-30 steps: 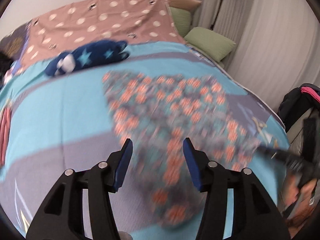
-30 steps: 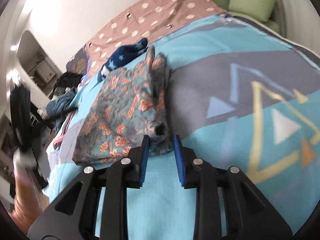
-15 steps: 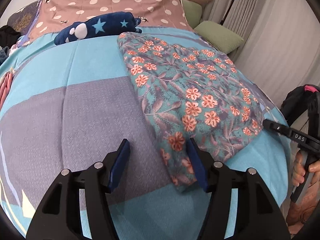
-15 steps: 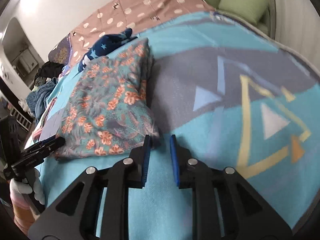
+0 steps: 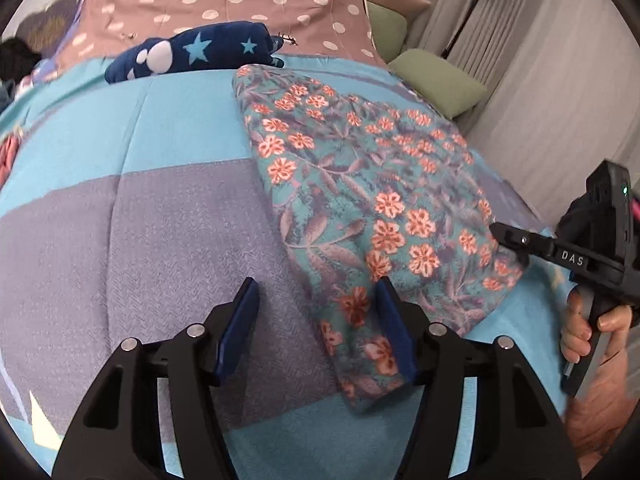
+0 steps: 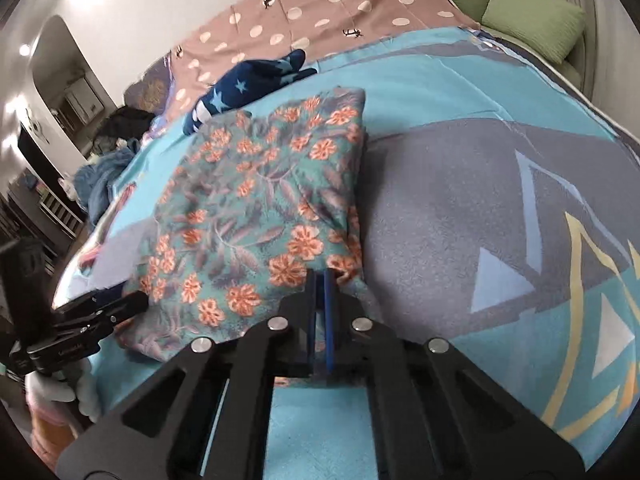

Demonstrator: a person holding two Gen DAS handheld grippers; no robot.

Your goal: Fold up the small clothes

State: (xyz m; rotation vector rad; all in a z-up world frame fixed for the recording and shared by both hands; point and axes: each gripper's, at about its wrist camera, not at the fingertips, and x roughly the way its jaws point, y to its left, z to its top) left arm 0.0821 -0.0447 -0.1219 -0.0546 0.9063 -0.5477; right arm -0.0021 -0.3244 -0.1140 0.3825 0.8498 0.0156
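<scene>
A folded teal garment with orange flowers (image 5: 360, 184) lies flat on the blue and grey bedspread (image 5: 140, 220). My left gripper (image 5: 316, 320) stands open over its near left corner. The cloth's edge lies between the jaws, close to the right finger (image 5: 394, 332), and neither pad presses it. In the right wrist view the right gripper (image 6: 320, 276) is shut on the floral garment (image 6: 256, 200) at its near right corner. From the left wrist view the right gripper (image 5: 504, 236) shows at the right, held by a hand (image 5: 580, 332). The left gripper (image 6: 136, 304) shows at the lower left.
A navy garment with stars (image 5: 192, 52) lies beyond the floral one, in front of a pink dotted cover (image 5: 260, 0). Green pillows (image 5: 440, 80) and a curtain are at the far right. A heap of clothes (image 6: 104, 176) sits at the bed's left side.
The right gripper slid forward to the garment's corner and its jaws closed on it. The left gripper sank toward the near left corner and its jaws spread slightly wider.
</scene>
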